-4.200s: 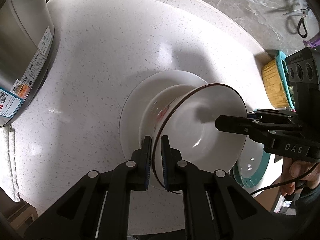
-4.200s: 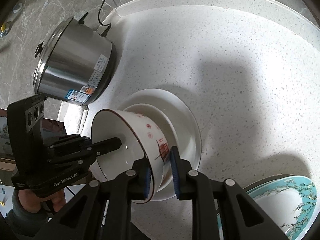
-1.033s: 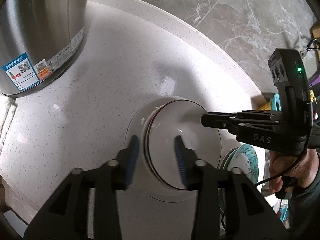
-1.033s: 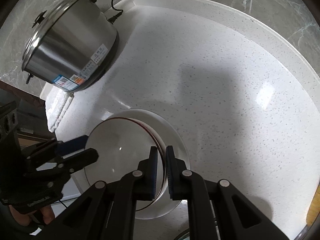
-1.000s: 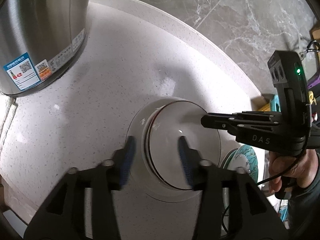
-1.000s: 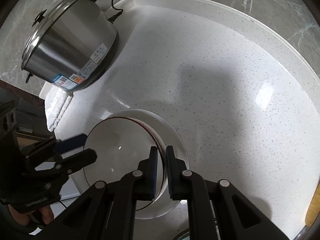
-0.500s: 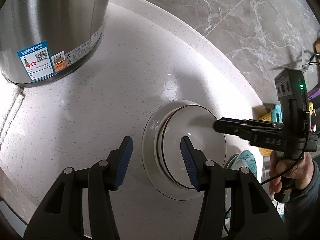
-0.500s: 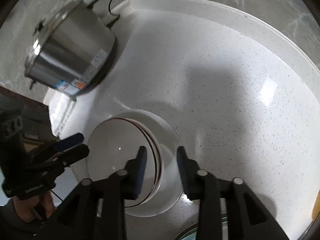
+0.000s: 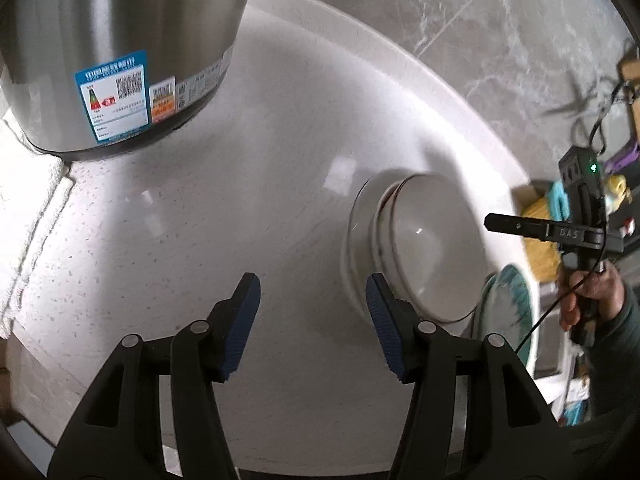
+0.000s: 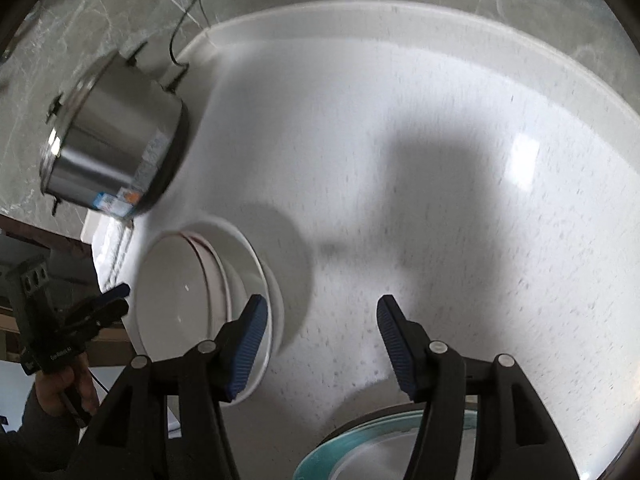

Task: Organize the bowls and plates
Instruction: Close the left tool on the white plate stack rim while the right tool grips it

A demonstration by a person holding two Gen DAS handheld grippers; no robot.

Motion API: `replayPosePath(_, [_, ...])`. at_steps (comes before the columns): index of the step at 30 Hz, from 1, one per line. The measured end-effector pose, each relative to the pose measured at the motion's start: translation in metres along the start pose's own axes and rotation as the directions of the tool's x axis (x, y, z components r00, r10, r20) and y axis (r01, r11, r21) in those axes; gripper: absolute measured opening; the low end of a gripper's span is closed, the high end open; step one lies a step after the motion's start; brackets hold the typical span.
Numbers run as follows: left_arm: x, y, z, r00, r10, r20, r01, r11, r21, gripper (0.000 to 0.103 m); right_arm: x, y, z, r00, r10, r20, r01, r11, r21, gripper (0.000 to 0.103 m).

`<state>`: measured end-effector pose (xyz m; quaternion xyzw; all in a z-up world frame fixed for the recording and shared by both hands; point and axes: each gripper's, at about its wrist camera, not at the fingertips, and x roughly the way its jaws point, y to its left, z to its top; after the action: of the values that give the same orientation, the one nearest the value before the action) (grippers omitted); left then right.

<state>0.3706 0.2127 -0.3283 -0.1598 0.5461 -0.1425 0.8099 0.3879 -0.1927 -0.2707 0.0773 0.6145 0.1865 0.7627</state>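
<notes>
My left gripper (image 9: pixel 312 320) hangs over bare counter with its jaws wide apart and nothing between them, and my right gripper (image 10: pixel 320 340) is just as open and just as empty. The red-rimmed bowl (image 9: pixel 424 248) sits nested in a second bowl on the white plate (image 10: pixel 276 292), free of both tools. The worry, as I judge it, is that stack: the upper bowl looks a little tilted in its seat rather than fully settled, though the blur makes it hard to be sure, and the left finger of my right gripper appears close to the plate's edge, so a careless sweep could knock the pile or slide it on the smooth top. The teal-patterned plate (image 10: pixel 384 440) lies just under my right gripper near the counter's front edge, and a downward drift could clip its rim. The speckled white countertop (image 9: pixel 248 184) is glossy and hard, so crockery would skate and chip if dropped. A steel cooker (image 9: pixel 120 40) stands at the back left beside a white towel (image 9: pixel 28 216), its cord running up the grey marble wall (image 10: pixel 100 20); yellow and teal items sit far right.
</notes>
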Motion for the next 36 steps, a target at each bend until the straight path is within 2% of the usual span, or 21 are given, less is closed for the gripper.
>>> replayPosePath(6, [0.017,-0.008,0.000,0.998,-0.035,-0.048,0.036,0.999,0.020,0.053,0.020,0.007,-0.005,0.999,0.019,-0.047,-0.020,1.000,-0.013,0.060])
replayPosePath(9, [0.029,-0.013,0.001,0.997,-0.005,-0.071,0.008,1.000,0.030,0.054,0.025,0.011,-0.006,0.998,0.014,-0.062,-0.016,1.000,-0.027,0.060])
replayPosePath(16, [0.041,-0.016,0.005,0.996,0.004,-0.087,-0.003,1.000,0.013,0.054,0.038,0.013,-0.009,0.996,0.004,-0.088,-0.006,1.000,-0.026,0.060])
replayPosePath(20, [0.052,-0.022,0.010,0.993,0.044,-0.107,-0.042,0.999,0.024,0.053,0.042,0.014,-0.010,0.996,0.003,-0.089,-0.005,1.000,-0.030,0.060])
replayPosePath(22, [0.056,-0.024,0.013,0.992,0.054,-0.112,-0.052,0.998,0.023,0.053,0.044,0.015,-0.009,0.996,0.001,-0.089,-0.005,0.999,-0.036,0.058])
replayPosePath(26, [0.072,-0.027,0.017,0.988,0.061,-0.139,-0.058,0.998,0.025,0.053,0.052,0.021,-0.008,0.996,0.005,-0.090,-0.009,0.999,-0.047,0.048])
replayPosePath(30, [0.086,-0.029,0.019,0.986,0.083,-0.147,-0.079,0.996,0.036,0.053,0.054,0.022,-0.005,0.998,0.015,-0.068,-0.018,0.999,-0.039,0.046])
replayPosePath(32, [0.092,-0.030,0.020,0.988,0.058,-0.142,-0.055,0.998,0.028,0.045,0.054,0.022,-0.005,0.997,0.034,-0.065,-0.036,0.999,-0.041,0.041])
replayPosePath(34, [0.096,-0.031,0.021,0.991,0.013,-0.137,-0.011,1.000,0.012,0.028,0.057,0.023,-0.005,0.996,0.057,-0.062,-0.060,0.997,-0.045,0.039])
replayPosePath(35, [0.097,-0.035,0.022,0.992,0.009,-0.126,-0.006,1.000,0.025,0.024,0.059,0.022,-0.004,0.996,0.064,-0.063,-0.067,0.997,-0.045,0.038])
replayPosePath(36, [0.097,-0.036,0.023,0.993,0.009,-0.118,-0.004,0.999,0.036,0.015,0.060,0.022,-0.005,0.996,0.073,-0.056,-0.076,0.996,-0.042,0.037])
